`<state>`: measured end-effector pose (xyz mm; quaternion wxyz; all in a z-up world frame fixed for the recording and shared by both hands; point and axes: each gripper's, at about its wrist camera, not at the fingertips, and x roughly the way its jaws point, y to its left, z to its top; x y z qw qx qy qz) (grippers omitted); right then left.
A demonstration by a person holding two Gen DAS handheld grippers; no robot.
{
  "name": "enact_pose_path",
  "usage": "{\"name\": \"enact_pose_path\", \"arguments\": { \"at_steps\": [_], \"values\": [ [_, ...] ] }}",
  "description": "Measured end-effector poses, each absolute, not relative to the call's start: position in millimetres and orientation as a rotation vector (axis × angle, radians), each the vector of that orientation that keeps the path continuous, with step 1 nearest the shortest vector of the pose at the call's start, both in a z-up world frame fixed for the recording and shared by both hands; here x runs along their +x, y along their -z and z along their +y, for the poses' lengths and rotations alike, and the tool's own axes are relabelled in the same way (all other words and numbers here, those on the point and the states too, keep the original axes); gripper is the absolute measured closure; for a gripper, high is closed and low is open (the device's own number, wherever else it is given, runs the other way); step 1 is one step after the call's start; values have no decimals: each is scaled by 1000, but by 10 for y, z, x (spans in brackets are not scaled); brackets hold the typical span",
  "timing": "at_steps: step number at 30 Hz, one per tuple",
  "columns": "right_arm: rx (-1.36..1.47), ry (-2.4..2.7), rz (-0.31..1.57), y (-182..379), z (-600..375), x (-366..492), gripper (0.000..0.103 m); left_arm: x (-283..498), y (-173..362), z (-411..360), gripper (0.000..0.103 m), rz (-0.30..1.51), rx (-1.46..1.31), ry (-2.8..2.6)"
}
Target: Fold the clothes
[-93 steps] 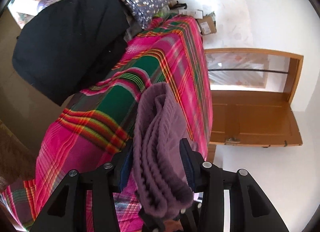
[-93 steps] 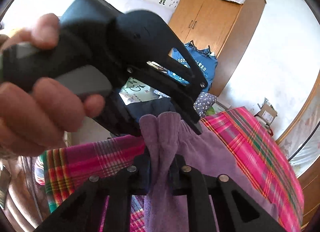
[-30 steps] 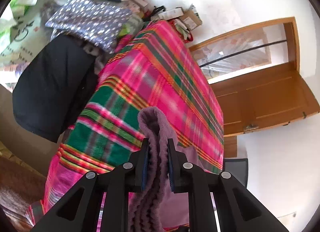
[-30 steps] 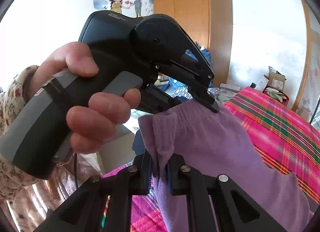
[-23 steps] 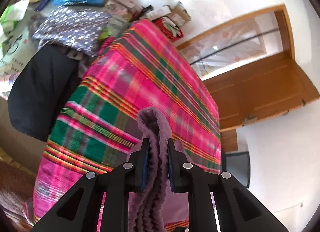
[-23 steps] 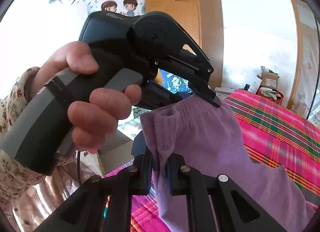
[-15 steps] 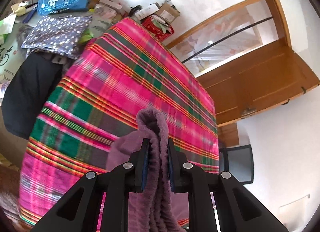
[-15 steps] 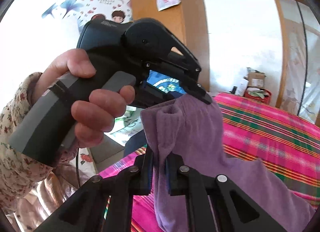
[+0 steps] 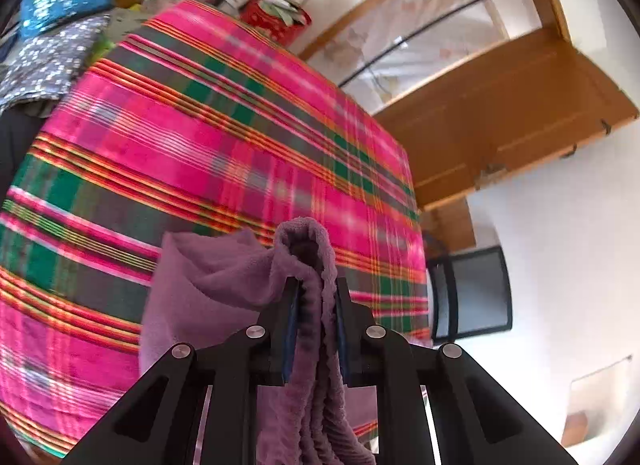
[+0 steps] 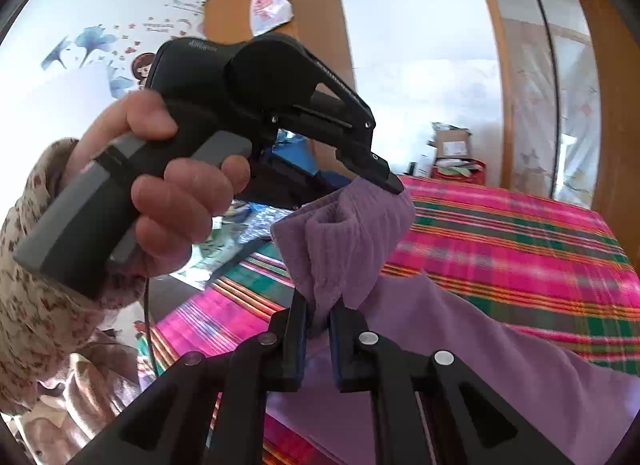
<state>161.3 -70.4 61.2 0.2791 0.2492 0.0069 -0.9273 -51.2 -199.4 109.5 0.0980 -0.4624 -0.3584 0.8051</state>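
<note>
Bare plaid bedspread (image 9: 208, 137) beyond purple garment (image 9: 224, 277)

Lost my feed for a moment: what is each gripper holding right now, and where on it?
Both hold the purple garment. The left gripper is shut on a bunched fold at its upper edge; the right gripper pinches a gathered bit of that edge close by.

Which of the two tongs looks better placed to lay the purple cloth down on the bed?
Neither clearly: left tongs and right tongs both grip the purple cloth side by side above the plaid bedspread.
</note>
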Motion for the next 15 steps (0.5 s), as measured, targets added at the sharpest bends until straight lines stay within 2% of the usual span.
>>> {"name": "enact_pose_path", "arguments": {
  "at_steps": [15],
  "values": [
    [757,2570,-95,-466,12,2015,93,-891,-771,-1306,86,-941,-1515,-2299]
  ]
}}
